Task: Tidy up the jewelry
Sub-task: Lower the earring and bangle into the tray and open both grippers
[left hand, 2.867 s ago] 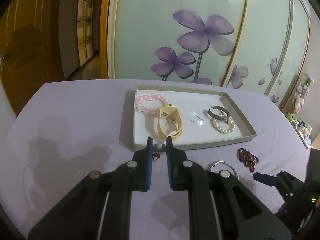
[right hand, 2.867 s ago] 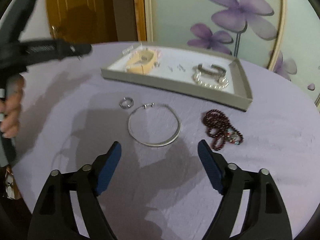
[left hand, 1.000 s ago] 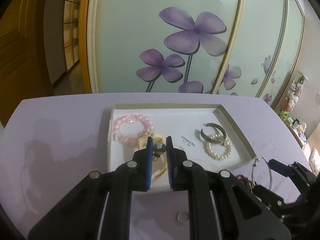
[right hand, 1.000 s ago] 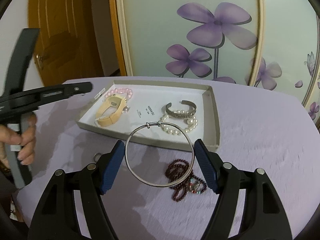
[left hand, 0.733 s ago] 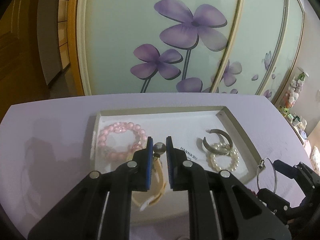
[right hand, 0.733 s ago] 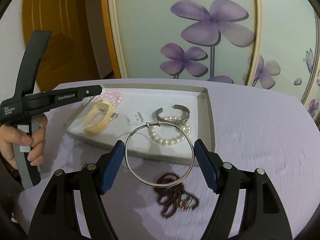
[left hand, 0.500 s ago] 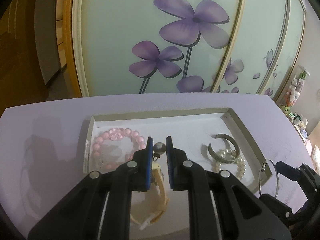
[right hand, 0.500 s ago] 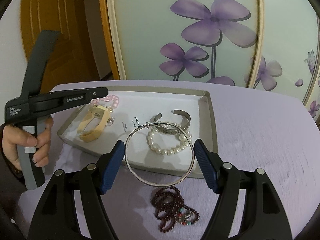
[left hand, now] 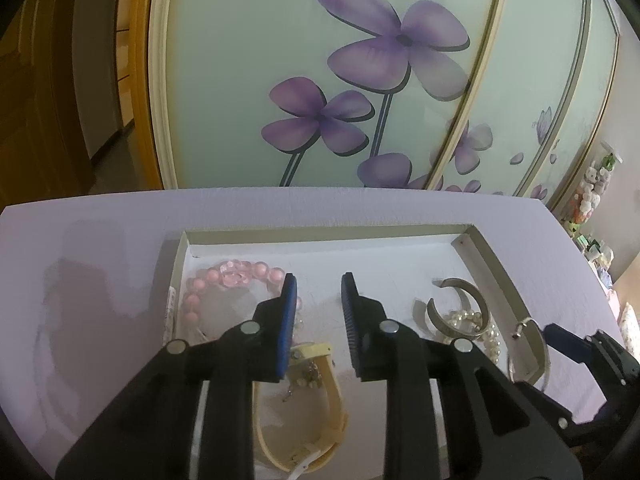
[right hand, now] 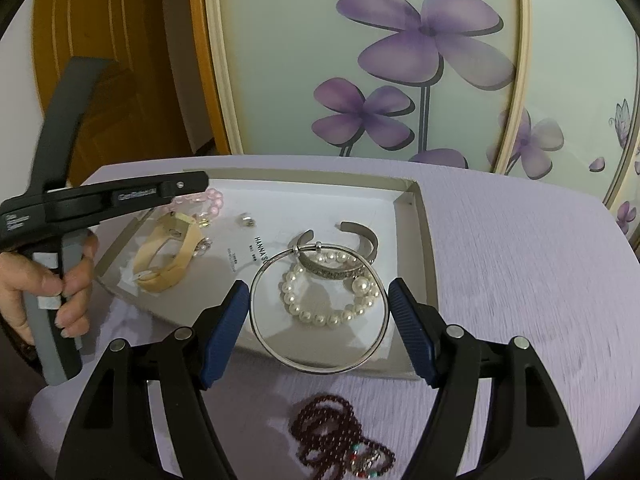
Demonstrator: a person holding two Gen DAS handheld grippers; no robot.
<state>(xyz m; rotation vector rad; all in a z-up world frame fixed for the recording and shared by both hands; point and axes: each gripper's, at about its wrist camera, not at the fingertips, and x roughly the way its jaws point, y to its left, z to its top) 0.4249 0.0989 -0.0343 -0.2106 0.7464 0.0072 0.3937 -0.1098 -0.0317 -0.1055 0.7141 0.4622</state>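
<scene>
A shallow white tray (right hand: 416, 216) is sitting on the lilac-covered surface (right hand: 520, 264), holding most of the jewelry: a pink bead bracelet (left hand: 224, 276) is lying in its far left corner, with a cream band (right hand: 168, 256) just nearer than it; a small silver ring (right hand: 246, 220) is resting alone on the tray floor near the middle, close to a printed paper tag (right hand: 256, 250); on the right side an open silver cuff (right hand: 356, 236) is leaning against a pearl bracelet (right hand: 328, 300), the two touching. The left hand-held gripper (left hand: 316, 288) is hovering over the tray between the pink beads and the cuff, its jaws having just been opening and now standing slightly apart with nothing between them. The right hand-held gripper (right hand: 320, 300) is pinching a thin silver bangle (right hand: 320, 364) across its width, holding it above the near right part of the tray, over the pearls. A dark red bead strand (right hand: 336, 432) is lying outside the tray on the surface, on its near side. A person's hand (right hand: 40, 280) is gripping the left tool's handle.
</scene>
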